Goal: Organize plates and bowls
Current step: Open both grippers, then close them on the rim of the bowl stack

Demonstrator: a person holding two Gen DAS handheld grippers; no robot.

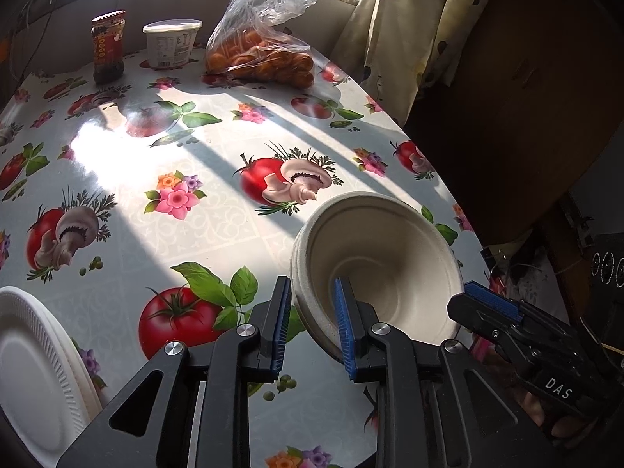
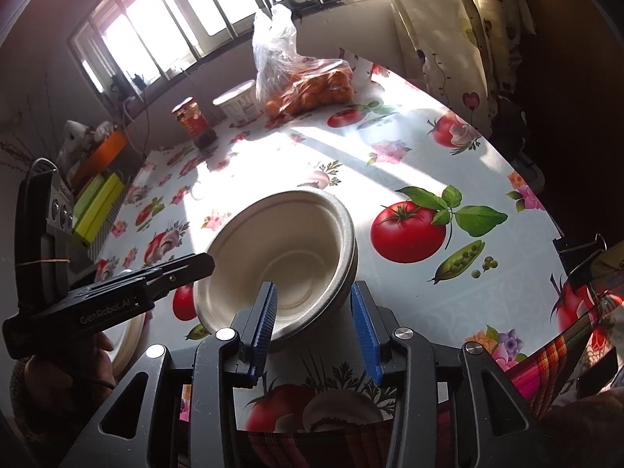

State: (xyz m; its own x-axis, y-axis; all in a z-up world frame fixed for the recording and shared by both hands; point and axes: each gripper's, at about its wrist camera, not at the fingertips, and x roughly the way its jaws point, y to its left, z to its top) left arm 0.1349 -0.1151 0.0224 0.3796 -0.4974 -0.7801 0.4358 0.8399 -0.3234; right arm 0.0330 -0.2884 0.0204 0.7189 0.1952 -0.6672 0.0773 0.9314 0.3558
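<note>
A: Left wrist view. Stack of pale paper bowls (image 1: 374, 269), lower centre-right of frame, sitting on the flowered tablecloth (image 1: 163, 148) and tipped toward the lens.
B: Left gripper (image 1: 312, 323)?
A: Jaws apart, straddling the near rim of the stack. One blue pad sits inside the top bowl, the other outside the wall. A gap shows on both sides, so neither pad presses.
B: And the right gripper (image 2: 314, 321), from its own camera?
A: Same bowls (image 2: 280, 257) at centre frame. Jaws apart. The rim lies between them, the left pad over the inside, the right pad clear of the outer wall. Nothing clamped.
B: Any plates?
A: White foam plates (image 1: 35, 358), lower left corner of the left wrist view, stacked, partly cut by the frame edge. Well apart from the bowls.
B: Far end of the table?
A: Upper part of the frame: a red-labelled jar (image 1: 108, 46), a white lidded tub (image 1: 171, 43), a clear bag of oranges (image 1: 265, 54). Curtain (image 1: 394, 27) upper right. Strong sun bars across the cloth.
B: The person?
A: A hand (image 2: 58, 382) at lower left of the right wrist view, around the left gripper's handle.
</note>
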